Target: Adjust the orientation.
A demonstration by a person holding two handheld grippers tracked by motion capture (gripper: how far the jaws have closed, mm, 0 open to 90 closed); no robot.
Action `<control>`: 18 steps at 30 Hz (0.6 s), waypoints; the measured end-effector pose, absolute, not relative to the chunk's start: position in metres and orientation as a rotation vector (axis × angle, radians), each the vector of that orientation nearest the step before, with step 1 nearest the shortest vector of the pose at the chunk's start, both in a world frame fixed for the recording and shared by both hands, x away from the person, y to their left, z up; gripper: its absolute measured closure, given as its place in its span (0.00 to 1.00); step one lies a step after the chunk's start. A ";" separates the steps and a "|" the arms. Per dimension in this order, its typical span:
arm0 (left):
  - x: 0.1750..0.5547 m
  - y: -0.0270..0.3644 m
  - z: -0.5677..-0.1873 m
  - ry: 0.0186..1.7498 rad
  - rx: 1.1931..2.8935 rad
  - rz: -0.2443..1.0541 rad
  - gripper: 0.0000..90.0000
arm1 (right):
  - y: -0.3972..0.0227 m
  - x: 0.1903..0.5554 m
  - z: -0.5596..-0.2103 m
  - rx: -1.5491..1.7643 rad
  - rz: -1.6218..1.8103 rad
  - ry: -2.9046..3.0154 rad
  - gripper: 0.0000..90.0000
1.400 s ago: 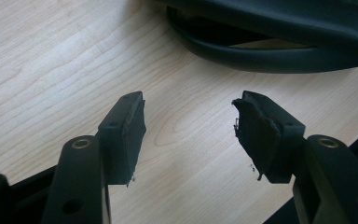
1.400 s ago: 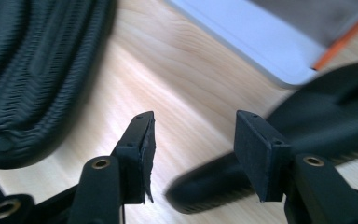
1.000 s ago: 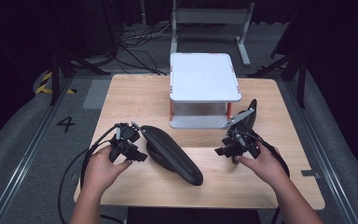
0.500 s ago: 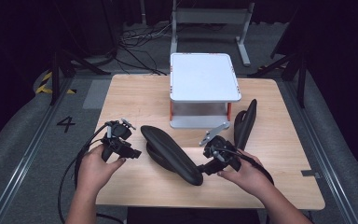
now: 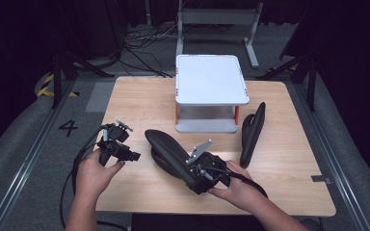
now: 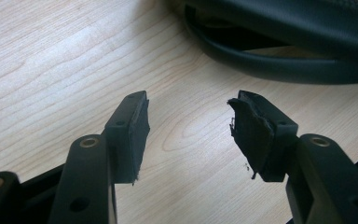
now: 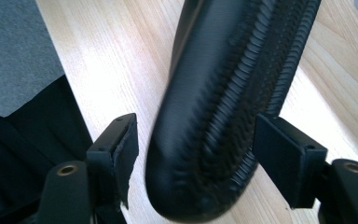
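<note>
A long black shoe-like piece (image 5: 166, 149) lies slantwise in the middle of the wooden table (image 5: 139, 101). My right gripper (image 5: 197, 185) straddles its near end. In the right gripper view (image 7: 196, 126) the piece (image 7: 223, 93) sits between jaws that have just been opening, with a gap at the left pad (image 7: 126, 154). My left gripper (image 5: 135, 156) stands open just left of the piece, with bare wood between its jaws (image 6: 189, 105) and the piece (image 6: 284, 28) ahead. A second black piece (image 5: 251, 132) rests on edge to the right.
A white two-level stand (image 5: 211, 79) with orange posts occupies the back middle of the table. Cables trail from both grippers over the near edge. Grey floor and dark frames surround the table.
My right gripper left the second black piece at the right and travelled left to the near end of the middle piece, its jaws spreading. My left hand barely shifted.
</note>
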State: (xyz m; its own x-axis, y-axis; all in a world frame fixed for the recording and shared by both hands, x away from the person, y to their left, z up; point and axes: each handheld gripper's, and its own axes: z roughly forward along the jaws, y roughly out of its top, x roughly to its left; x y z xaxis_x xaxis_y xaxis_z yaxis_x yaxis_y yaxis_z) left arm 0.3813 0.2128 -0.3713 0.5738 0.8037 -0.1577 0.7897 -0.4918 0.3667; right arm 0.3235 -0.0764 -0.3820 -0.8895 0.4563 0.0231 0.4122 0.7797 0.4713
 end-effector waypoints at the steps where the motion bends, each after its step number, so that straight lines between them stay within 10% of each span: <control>1: 0.382 0.213 -0.372 1.289 2.410 0.048 0.50 | -0.074 0.323 -0.383 0.702 0.718 2.872 0.36; 18: 0.384 0.213 -0.374 1.285 2.406 0.037 0.50 | -0.081 0.328 -0.379 0.875 0.701 2.786 0.65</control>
